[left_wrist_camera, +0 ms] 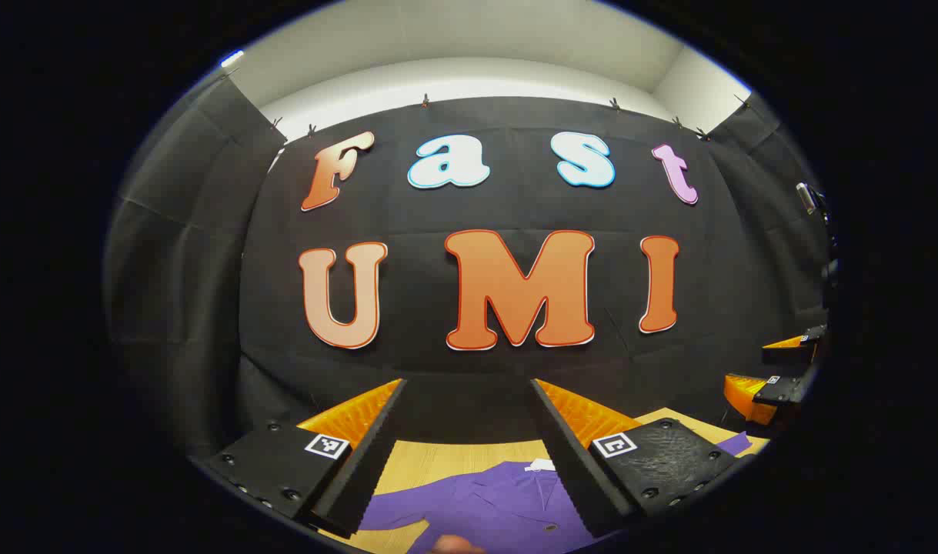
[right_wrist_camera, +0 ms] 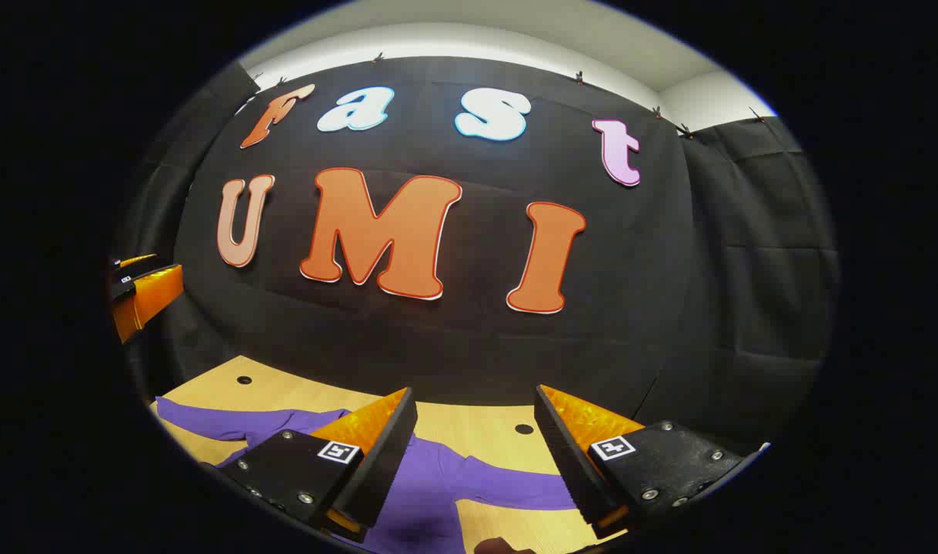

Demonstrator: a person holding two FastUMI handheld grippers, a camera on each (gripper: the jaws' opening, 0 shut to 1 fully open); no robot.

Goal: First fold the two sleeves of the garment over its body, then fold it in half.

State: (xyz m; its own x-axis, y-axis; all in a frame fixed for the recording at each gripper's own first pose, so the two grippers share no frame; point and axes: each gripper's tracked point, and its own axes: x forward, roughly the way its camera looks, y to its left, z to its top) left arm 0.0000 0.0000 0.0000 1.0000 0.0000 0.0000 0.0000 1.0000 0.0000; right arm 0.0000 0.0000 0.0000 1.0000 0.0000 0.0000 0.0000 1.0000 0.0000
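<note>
A purple garment [left_wrist_camera: 507,504] lies flat on the wooden table [left_wrist_camera: 445,458], its collar with a white tag toward the booth wall. My left gripper [left_wrist_camera: 469,385] hovers above it, open, nothing between its fingers. At the right edge of the left gripper view the right gripper [left_wrist_camera: 784,369] shows, farther off. In the right gripper view the purple garment [right_wrist_camera: 438,485] spreads with one sleeve [right_wrist_camera: 230,422] to the left and another sleeve [right_wrist_camera: 515,488] to the right. My right gripper [right_wrist_camera: 475,392] is open above it, holding nothing. The left gripper [right_wrist_camera: 141,288] appears at the far left.
The wooden table [right_wrist_camera: 469,427] has small dark holes [right_wrist_camera: 523,428] near its back edge. The black cloth wall stands close behind the table. Something rounded and out of focus shows at the bottom edge of both views.
</note>
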